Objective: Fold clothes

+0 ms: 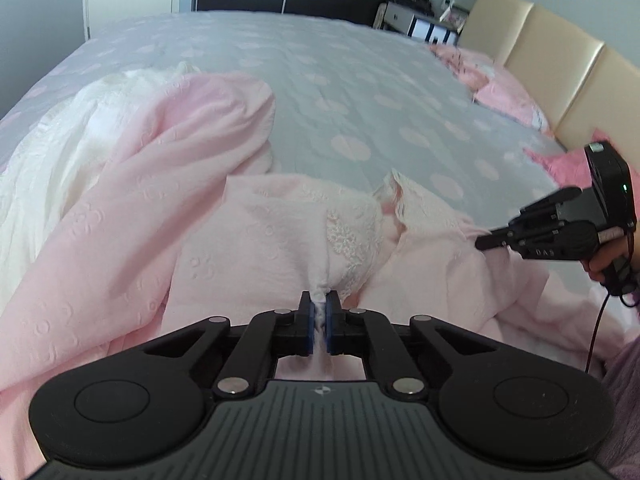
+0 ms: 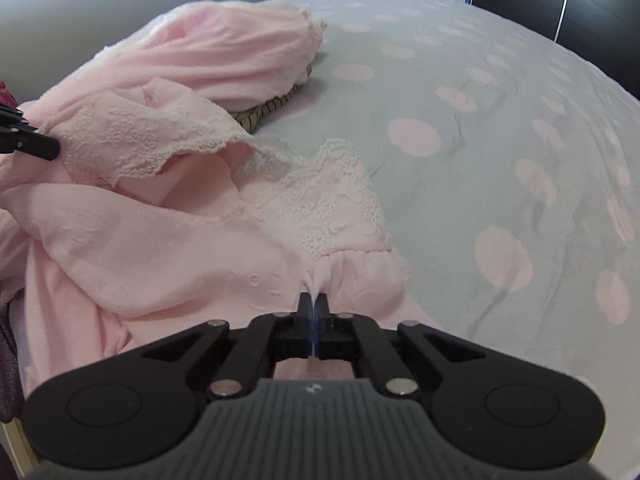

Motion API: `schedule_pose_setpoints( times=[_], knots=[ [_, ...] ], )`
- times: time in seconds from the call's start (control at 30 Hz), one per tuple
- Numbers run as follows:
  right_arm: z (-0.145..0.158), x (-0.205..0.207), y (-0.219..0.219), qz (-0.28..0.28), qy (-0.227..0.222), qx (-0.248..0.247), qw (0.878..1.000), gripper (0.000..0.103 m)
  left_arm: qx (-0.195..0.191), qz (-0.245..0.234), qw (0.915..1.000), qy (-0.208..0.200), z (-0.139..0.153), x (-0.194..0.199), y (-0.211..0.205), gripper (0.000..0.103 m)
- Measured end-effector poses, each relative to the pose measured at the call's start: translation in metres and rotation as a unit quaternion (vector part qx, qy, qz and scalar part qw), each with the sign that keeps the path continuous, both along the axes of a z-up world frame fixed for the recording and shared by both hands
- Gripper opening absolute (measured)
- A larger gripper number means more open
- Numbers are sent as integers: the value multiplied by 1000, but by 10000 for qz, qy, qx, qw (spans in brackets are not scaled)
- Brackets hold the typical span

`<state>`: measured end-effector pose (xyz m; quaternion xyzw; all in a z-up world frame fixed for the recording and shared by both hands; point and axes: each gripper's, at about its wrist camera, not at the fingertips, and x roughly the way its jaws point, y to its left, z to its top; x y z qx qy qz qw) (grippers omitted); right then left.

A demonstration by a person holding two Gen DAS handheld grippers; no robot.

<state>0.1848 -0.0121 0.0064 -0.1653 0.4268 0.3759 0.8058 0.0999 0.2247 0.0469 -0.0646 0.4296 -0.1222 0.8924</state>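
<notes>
We look over a wide bed [image 1: 360, 80] covered by a grey spread with pale pink dots, a cream padded headboard [image 1: 552, 68] along its far right side in the left wrist view. Across the near part of the bed lies a rumpled pink garment [image 1: 248, 232] with lace trim [image 2: 320, 200] at its neckline, and a white garment [image 1: 60, 148] is heaped beside it on the left. We hold the left claw [image 1: 319, 308] closed on a bunched pinch of the pink cloth just below the lace. Our right claw [image 2: 314, 304] is likewise clamped shut on a thin fold of the same garment, beside its gathered seam. A pink pillow [image 1: 508, 92] rests near the headboard.
</notes>
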Motion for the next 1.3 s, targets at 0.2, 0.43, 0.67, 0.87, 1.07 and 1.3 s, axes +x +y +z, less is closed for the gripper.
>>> schedule_pose_setpoints(
  times=[0.2, 0.43, 0.67, 0.87, 1.07, 1.3],
  knots=[
    [37, -25, -55, -412, -282, 163, 9986, 0, -1109, 367, 9918, -524, 31, -21, 21, 3],
    [40, -61, -120, -765, 23, 198, 9969, 0, -1942, -8, 9809, -104, 18, -45, 28, 3],
    [-11, -83, -127, -572, 603, -280, 9961, 0, -1117, -841, 9832, 1177, -30, -60, -8, 3],
    [-14, -92, -129, -299, 613, -435, 9967, 6, -105, -1621, 9793, 1208, -29, -83, -43, 13],
    [10, -102, -134, -220, 146, -354, 9990, 11, 721, -1971, 9770, 374, -8, -107, -66, 40],
    [40, -117, -116, 225, -264, -13, 9994, 14, 1452, -2263, 9632, 67, -5, -114, -91, 40]
  ],
)
